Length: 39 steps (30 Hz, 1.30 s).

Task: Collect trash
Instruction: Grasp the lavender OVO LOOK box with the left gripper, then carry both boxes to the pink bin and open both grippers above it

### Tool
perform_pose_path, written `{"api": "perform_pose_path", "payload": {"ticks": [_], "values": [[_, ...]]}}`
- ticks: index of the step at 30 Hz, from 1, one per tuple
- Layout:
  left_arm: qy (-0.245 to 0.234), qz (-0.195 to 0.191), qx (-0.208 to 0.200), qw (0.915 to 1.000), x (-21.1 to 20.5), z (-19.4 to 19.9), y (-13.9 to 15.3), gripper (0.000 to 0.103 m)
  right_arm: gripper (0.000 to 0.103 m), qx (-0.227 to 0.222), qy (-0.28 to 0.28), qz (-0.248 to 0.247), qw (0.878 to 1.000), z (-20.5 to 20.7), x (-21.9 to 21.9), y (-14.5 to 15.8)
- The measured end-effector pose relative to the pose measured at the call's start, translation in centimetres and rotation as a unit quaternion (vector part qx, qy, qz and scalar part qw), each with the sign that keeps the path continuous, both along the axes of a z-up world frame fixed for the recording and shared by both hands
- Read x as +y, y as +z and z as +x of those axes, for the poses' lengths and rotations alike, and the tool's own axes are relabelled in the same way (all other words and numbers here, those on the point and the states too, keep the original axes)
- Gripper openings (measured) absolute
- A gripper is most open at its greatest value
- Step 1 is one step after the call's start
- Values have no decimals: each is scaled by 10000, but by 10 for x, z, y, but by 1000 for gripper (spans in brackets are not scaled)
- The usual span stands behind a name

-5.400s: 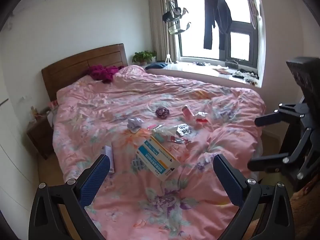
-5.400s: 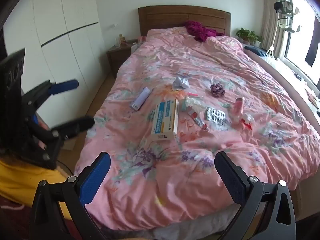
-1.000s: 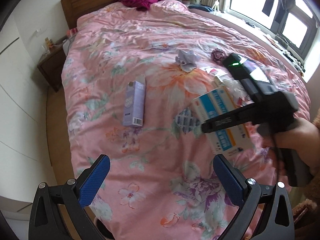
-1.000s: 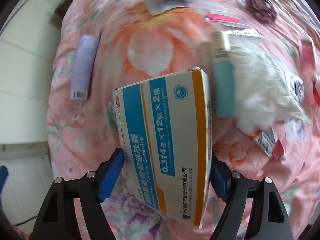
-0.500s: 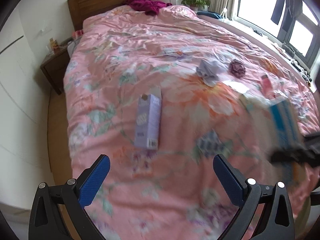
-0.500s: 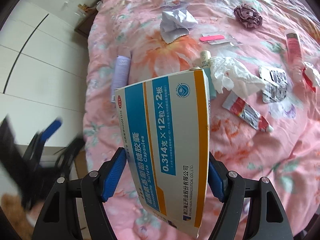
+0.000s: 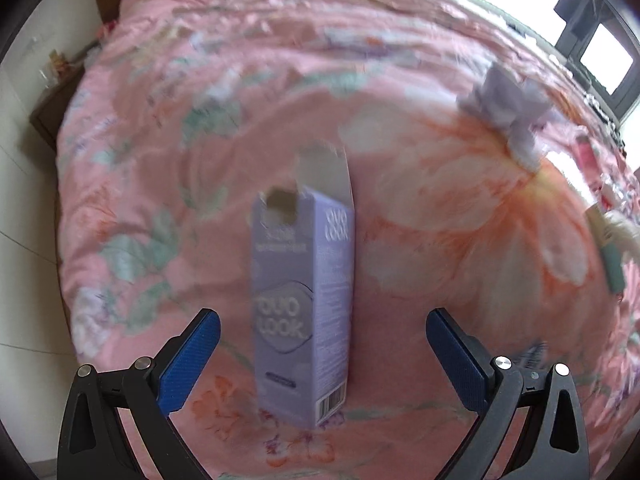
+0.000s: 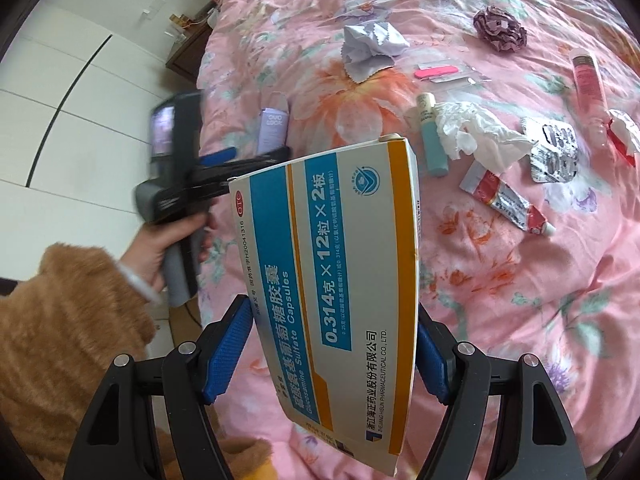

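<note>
A blue, white and orange medicine box (image 8: 336, 280) hangs above the pink floral bedspread (image 8: 500, 300), with my right gripper (image 8: 332, 332) shut on its two long sides. A lilac carton (image 7: 304, 300) lies flat on the bedspread with its far flap open. My left gripper (image 7: 320, 340) hovers open just over it, one blue finger on each side, neither touching. In the right wrist view the left gripper (image 8: 256, 156) sits at the near end of that lilac carton (image 8: 272, 128). The left wrist view is blurred.
More litter lies on the bed: crumpled lilac paper (image 8: 370, 50), a purple scrunchie (image 8: 500, 28), a white tissue (image 8: 472, 132), a teal tube (image 8: 434, 144), a red ointment tube (image 8: 504, 200), blister packs (image 8: 554, 152), a pink tube (image 8: 586, 76). The nightstand (image 8: 188, 56) and white wardrobe (image 8: 60, 100) stand left.
My left gripper has swung left and dropped toward the lilac carton, which now fills the space between its fingers. My right gripper has lifted the medicine box higher off the bed.
</note>
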<state>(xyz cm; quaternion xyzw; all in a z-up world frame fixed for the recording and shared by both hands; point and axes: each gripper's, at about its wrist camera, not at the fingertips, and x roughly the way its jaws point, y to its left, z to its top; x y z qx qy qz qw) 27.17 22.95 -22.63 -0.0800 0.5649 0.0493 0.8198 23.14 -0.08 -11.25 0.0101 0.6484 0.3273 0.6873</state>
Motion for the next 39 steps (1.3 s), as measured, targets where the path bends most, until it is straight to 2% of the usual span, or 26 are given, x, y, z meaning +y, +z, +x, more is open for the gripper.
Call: {"api": "perform_pose_path", "payload": {"ticks": [1, 3, 4, 5, 8, 12, 18, 24, 33, 36, 39], "values": [[-34, -17, 65, 10000, -1, 1, -4, 97, 74, -3, 15, 16, 10000, -1, -1, 2], [-213, 8, 199, 9996, -6, 3, -10, 64, 75, 0, 24, 17, 10000, 1, 2, 2], [-291, 169, 282, 9990, -9, 3, -11, 49, 75, 0, 27, 7, 10000, 1, 2, 2], [-307, 296, 309, 9986, -12, 3, -10, 48, 75, -2, 21, -1, 10000, 2, 1, 2], [-361, 348, 371, 9981, -19, 1, -3, 47, 75, -7, 3, 17, 10000, 2, -6, 5], [-162, 312, 76, 9994, -25, -15, 27, 47, 75, -33, 12, 64, 10000, -1, -9, 11], [187, 347, -278, 9988, -45, -72, 87, 47, 75, -157, 133, 141, 9997, -10, -10, 24], [592, 379, -462, 9965, -54, -143, 126, 47, 75, -309, 548, 178, 9979, -39, 0, 38], [1642, 205, -303, 9857, -33, -273, 134, 47, 75, -279, 1586, 228, 9867, -121, 57, 39], [2076, 121, -98, 9781, -17, -325, 122, 47, 75, -241, 1922, 181, 9809, -149, 78, 35], [2600, 45, 105, 9655, 4, -378, 104, 47, 75, -170, 2268, 152, 9737, -180, 101, 29]]}}
